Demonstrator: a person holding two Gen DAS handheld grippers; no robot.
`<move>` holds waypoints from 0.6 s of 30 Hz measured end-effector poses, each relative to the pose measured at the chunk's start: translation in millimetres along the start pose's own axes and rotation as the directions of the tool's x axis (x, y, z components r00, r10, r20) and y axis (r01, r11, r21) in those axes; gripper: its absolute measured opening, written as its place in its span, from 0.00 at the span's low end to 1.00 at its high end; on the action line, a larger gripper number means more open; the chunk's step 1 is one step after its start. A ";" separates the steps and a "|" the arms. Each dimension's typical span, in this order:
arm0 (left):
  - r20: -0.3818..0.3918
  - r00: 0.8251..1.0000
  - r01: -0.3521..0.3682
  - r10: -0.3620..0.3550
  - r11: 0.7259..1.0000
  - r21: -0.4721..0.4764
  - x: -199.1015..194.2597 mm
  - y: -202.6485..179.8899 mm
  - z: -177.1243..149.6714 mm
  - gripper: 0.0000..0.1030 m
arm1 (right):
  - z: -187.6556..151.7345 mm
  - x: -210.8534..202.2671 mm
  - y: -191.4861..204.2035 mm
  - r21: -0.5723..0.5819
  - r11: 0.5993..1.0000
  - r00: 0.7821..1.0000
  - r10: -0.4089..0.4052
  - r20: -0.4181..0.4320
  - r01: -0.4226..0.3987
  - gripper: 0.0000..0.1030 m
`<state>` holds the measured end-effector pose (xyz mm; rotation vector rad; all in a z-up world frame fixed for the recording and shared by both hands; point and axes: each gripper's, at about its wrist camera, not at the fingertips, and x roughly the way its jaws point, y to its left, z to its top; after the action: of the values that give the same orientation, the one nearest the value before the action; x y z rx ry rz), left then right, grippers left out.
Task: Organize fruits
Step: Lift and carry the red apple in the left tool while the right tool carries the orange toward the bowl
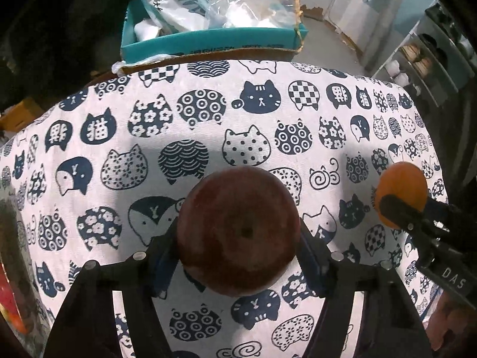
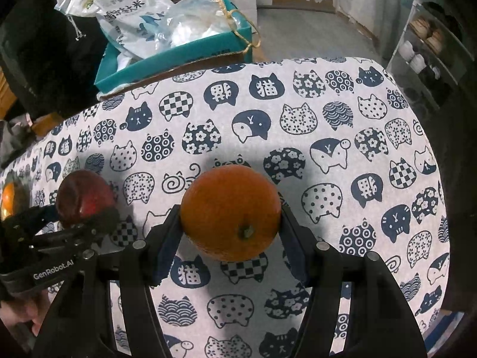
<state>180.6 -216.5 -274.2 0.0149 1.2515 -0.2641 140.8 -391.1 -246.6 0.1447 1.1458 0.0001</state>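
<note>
The left claw was clamped on a red apple, and the right claw on an orange between its fingers. Both fruits sat just above the cat-print worktop, so sorting seemed barely begun, neither yet placed anywhere.

Both wrist views are fisheye pictures with black corners and edges that bend strongly. Light falls from above onto the cat-print tablecloth, bright and even across its far half. Soft dark shadows pool on the cloth around the red apple and beyond the orange. The left edges are dim and blurred.
</note>
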 end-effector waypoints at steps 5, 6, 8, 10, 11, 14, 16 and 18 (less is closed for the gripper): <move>0.039 0.999 0.000 -0.001 1.000 0.002 -16.0 4.2 -8.3 0.70 | 0.8 -11.2 3.5 -0.020 1.000 1.000 -0.010 0.024 0.010 0.62; 0.047 0.999 -0.003 0.003 1.000 0.007 -19.8 4.5 -9.2 0.70 | 1.2 -13.7 3.9 -0.022 1.000 1.000 -0.009 0.029 0.010 0.62; 0.065 0.998 -0.016 0.015 1.000 0.018 -28.3 5.2 -11.1 0.70 | 2.5 -21.0 5.0 -0.024 1.000 0.999 -0.004 0.045 0.005 0.62; 0.086 0.996 -0.022 0.020 0.999 0.024 -39.3 7.0 -13.8 0.70 | 4.0 -27.1 6.7 -0.026 1.000 0.998 0.000 0.057 0.002 0.62; 0.092 0.996 -0.022 0.020 0.999 0.025 -43.7 8.0 -14.9 0.70 | 4.6 -30.6 8.1 -0.029 1.000 0.998 0.001 0.064 0.001 0.62; 0.120 0.992 -0.032 0.027 0.999 0.038 -60.7 9.1 -19.2 0.70 | 6.6 -40.9 14.1 -0.043 0.999 0.996 0.006 0.084 -0.002 0.62; 0.143 0.989 -0.036 0.029 0.998 0.045 -74.3 9.9 -22.1 0.70 | 7.6 -48.0 19.1 -0.053 0.999 0.995 0.013 0.096 -0.008 0.62; 0.159 0.987 -0.031 0.023 0.998 0.045 -85.1 11.1 -23.4 0.70 | 8.0 -55.2 24.8 -0.067 0.998 0.994 0.022 0.107 -0.015 0.62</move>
<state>136.5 -186.0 -203.2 0.0510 1.0862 -0.2664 127.0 -371.5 -190.4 0.0957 1.0359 0.0458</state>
